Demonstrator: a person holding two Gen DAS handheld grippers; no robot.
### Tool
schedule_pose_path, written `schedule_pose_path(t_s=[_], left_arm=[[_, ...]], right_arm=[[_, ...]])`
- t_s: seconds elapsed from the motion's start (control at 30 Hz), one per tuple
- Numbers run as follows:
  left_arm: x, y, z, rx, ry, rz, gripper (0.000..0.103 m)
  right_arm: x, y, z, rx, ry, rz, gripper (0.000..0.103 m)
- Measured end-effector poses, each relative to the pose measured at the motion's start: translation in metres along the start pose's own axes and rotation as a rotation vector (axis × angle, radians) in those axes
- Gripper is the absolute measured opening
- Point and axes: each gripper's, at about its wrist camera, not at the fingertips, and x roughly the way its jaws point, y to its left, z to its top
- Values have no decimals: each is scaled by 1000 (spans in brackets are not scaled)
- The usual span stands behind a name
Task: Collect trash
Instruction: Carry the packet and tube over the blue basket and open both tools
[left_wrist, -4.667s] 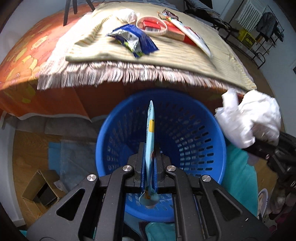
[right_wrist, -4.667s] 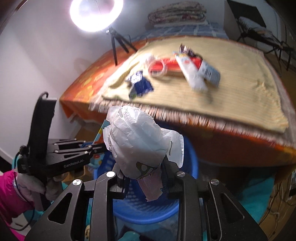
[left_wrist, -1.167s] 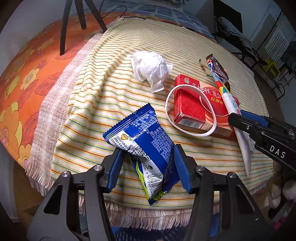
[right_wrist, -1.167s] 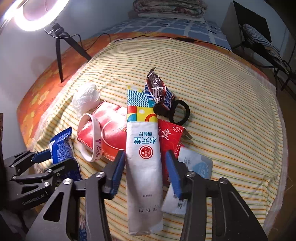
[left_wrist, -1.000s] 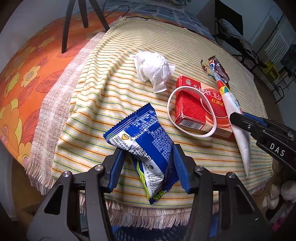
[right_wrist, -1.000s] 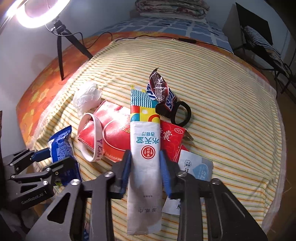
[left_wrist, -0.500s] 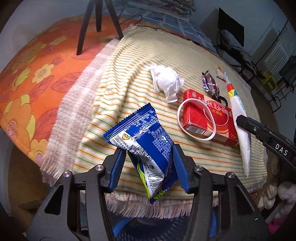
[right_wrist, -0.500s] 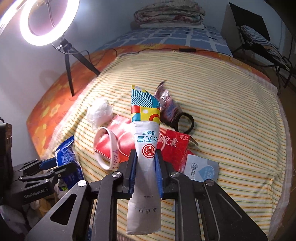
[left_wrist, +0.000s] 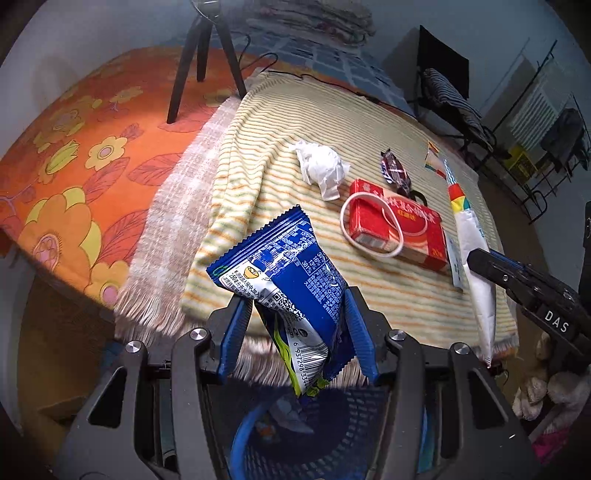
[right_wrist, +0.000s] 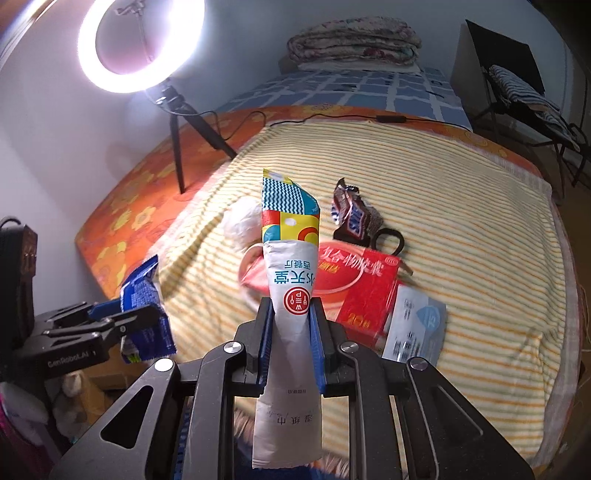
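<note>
**Two wrappers held over the blue basket**

Above the blue basket (left_wrist: 295, 435), whose rim shows just under the fringe of the striped blanket (left_wrist: 369, 125), we hold two pieces of trash. The left claw (left_wrist: 295, 325) is clamped across the middle of the blue snack wrapper (left_wrist: 291, 273); the right claw (right_wrist: 291, 332) has just been closing and now pinches the long white sachet (right_wrist: 291, 295) at about mid-length, both ends standing free.

We judge both items very light, thin and crinkly. The wrapper is slick foil and buckles where the pads press, so a hold across its puffed body, not the sealed edge, looks safest. The sachet seems limp and droops below the pads, so a mid-length pinch keeps it balanced. Neither looks fragile; a firm squeeze should do no harm.

Farther from the basket, on the blanket, lie a crumpled white tissue (left_wrist: 321, 168), a red box (left_wrist: 399, 225) with a white band (left_wrist: 369, 229) looped over it, and a dark candy wrapper (right_wrist: 352, 218) beyond the box. The tissue should be soft and squashy; the box looks stiff, best taken across its narrow sides.
</note>
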Motion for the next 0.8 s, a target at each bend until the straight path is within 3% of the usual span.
schedule_pose_path(t_s=[0.43,0.8], left_arm=[[-40,0,-61,77,17,-31,53],[-41,-13,-119,118,88,-60,53]], right_arm=[[-50,31,-53,-30,-32,27,17],[-66,57,-111,-43,7,68,17]])
